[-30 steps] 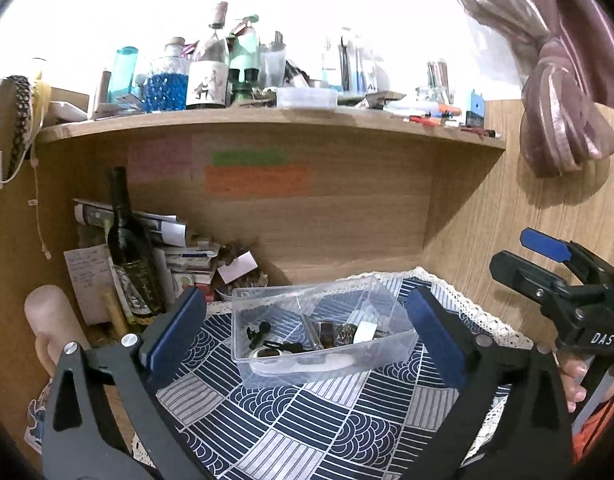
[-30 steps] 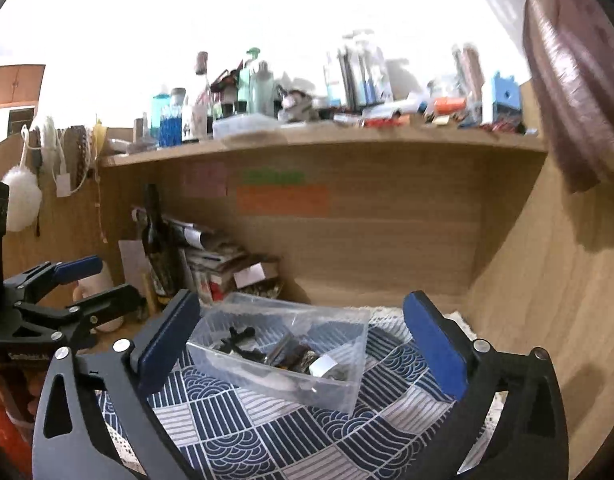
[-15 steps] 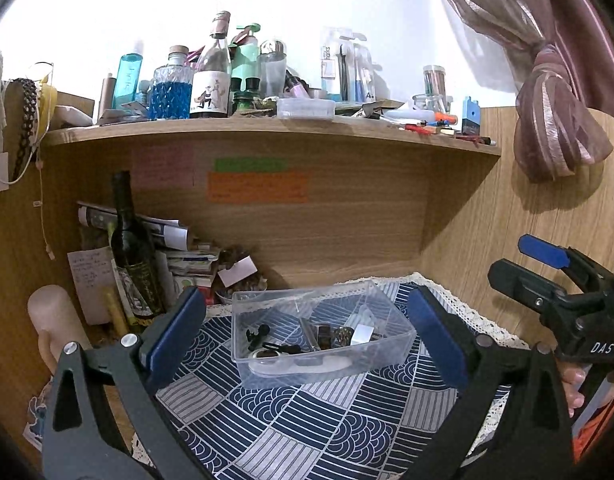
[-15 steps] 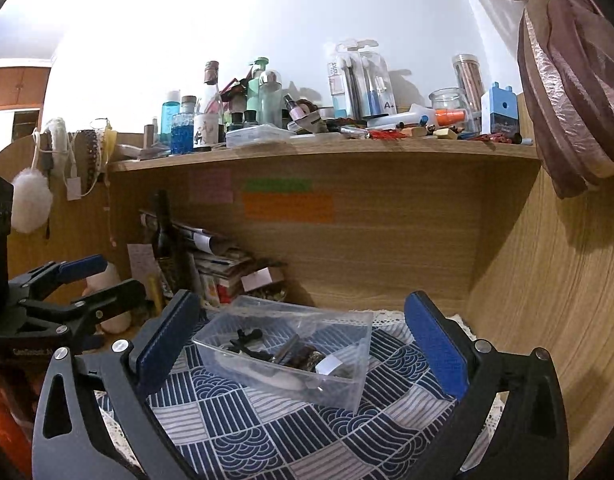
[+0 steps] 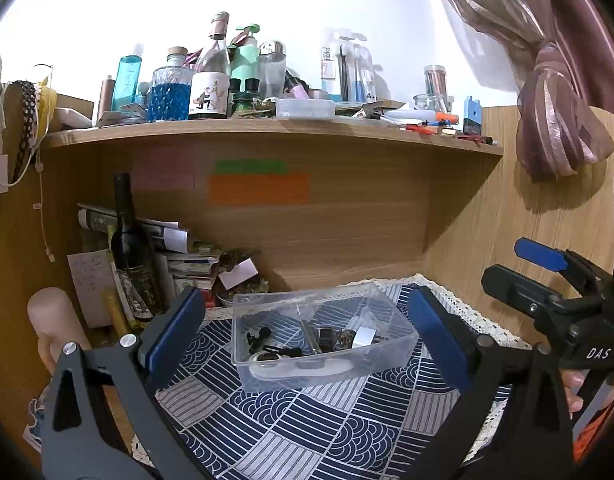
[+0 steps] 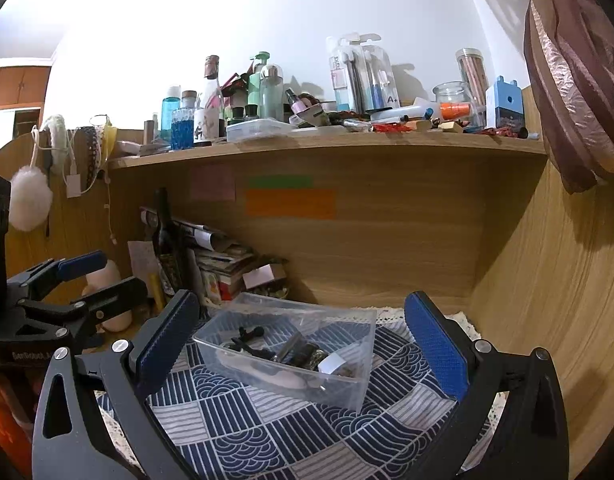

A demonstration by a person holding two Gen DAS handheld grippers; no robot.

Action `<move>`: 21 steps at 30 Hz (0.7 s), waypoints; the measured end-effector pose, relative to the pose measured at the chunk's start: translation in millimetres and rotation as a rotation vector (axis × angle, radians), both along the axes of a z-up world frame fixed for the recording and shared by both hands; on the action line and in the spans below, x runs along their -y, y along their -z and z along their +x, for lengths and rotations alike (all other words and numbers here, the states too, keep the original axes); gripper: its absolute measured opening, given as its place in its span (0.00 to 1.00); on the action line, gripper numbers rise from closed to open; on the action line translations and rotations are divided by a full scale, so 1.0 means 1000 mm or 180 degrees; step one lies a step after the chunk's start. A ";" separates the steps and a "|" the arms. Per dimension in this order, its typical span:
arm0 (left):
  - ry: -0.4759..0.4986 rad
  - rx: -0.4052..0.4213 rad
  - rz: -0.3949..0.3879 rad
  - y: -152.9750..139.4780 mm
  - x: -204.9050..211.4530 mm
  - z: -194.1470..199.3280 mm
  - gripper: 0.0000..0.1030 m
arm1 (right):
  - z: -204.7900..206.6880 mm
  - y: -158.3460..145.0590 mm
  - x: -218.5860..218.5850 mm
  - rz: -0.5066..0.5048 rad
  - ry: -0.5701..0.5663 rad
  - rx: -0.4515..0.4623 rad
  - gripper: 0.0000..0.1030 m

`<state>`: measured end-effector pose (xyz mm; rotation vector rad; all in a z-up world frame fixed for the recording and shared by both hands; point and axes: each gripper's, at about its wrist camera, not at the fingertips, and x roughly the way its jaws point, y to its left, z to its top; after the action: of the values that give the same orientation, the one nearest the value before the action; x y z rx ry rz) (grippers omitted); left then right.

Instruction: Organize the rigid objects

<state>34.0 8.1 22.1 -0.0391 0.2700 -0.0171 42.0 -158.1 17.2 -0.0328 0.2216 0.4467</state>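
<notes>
A clear plastic box stands on a blue-and-white patterned cloth, holding several small dark and metal items. My left gripper is open and empty, its blue pads level with the box's two ends, held back from it. My right gripper is open and empty too, facing the same box from the right. The right gripper also shows in the left wrist view at the right edge. The left gripper shows in the right wrist view at the left edge.
A dark wine bottle, rolled papers and stacked books crowd the back left corner. A wooden shelf above carries several bottles and stationery. Wood panels close the back and right sides. A pink curtain hangs at the right.
Both views have tilted up slightly, showing more of the shelf. The box and both open grippers keep their places.
</notes>
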 end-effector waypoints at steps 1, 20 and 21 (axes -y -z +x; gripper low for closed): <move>0.0002 -0.0005 -0.0006 0.000 0.000 0.001 1.00 | 0.000 0.000 0.000 0.0001 -0.0006 -0.0001 1.00; 0.0041 -0.0019 0.0017 0.001 0.005 0.004 1.00 | 0.003 0.002 -0.001 -0.0019 0.0001 -0.0008 1.00; 0.0061 -0.0029 0.0010 0.002 0.006 0.004 1.00 | 0.003 0.002 -0.001 -0.0023 0.0000 -0.0010 1.00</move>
<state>38.4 2.3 20.5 -0.0335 0.2795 -0.0354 45.5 -156.9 14.8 -0.0391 0.2264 0.4459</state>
